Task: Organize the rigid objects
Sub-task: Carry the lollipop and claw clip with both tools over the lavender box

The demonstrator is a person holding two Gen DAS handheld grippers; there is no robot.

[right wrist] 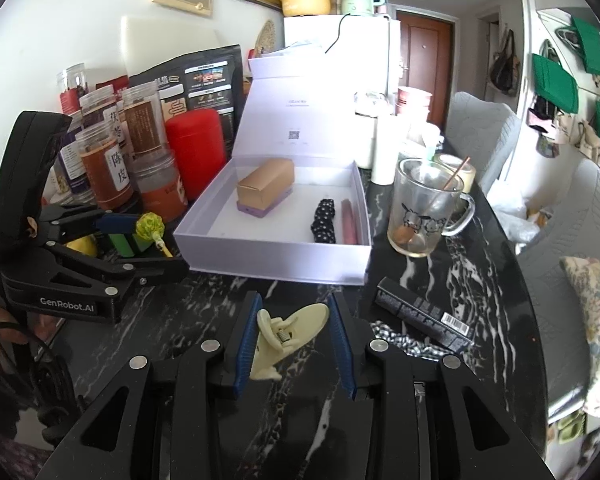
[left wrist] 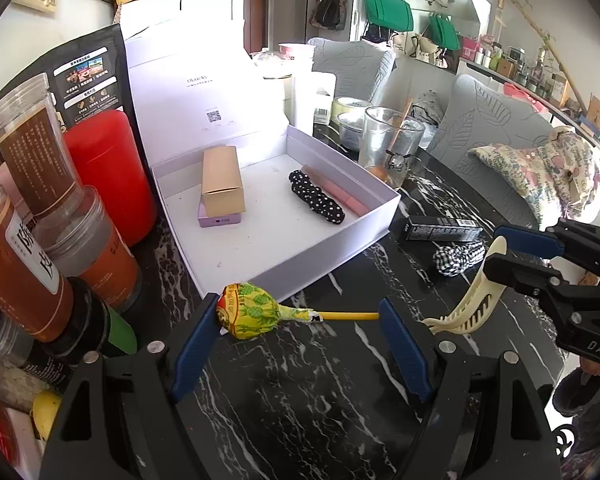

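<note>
A lollipop in a yellow-green wrapper (left wrist: 249, 312) lies between the fingers of my left gripper (left wrist: 296, 316), its head against the left finger and its stick tip at the right one; the jaws stand wide. It also shows in the right wrist view (right wrist: 151, 227). My right gripper (right wrist: 296, 332) is shut on a cream hair claw clip (right wrist: 288, 334), also seen in the left wrist view (left wrist: 466, 304). An open white box (left wrist: 332, 248) holds a gold carton (left wrist: 222, 180), a dotted scrunchie (left wrist: 318, 197) and a pink stick (left wrist: 340, 190).
A black carton (left wrist: 440, 228) and a checked scrunchie (left wrist: 458, 258) lie on the black marble table right of the box. A glass mug (right wrist: 424, 212) stands beyond. Jars (left wrist: 32, 216) and a red canister (left wrist: 108, 172) crowd the left.
</note>
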